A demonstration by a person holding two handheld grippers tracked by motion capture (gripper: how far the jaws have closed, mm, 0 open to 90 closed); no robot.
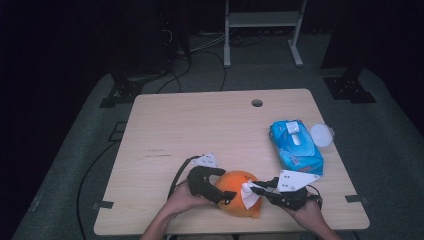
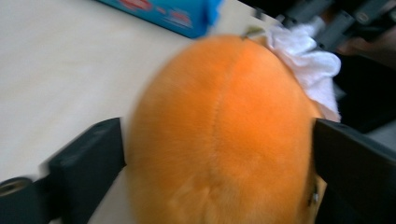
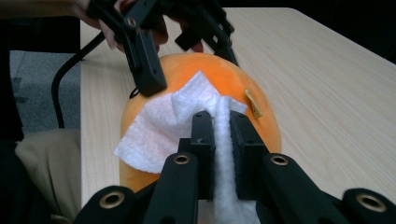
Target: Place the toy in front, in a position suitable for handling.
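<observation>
Beside the wipes pack [image 1: 296, 146], orange plush toy [image 1: 239, 199].

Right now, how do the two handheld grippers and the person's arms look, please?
Both are black two-jaw tools with flat rectangular jaws. The left gripper and the right gripper each carry a grey three-cornered plate on top. Brass-coloured rings mark the linkage joints in the right gripper view. A black cable trails from the left one. The forearms are bare, no sleeves visible.

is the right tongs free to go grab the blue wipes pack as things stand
Probably not yet: the right tongs are shut on a white wipe against the orange plush. The table toward the wipes pack looks unobstructed.
</observation>
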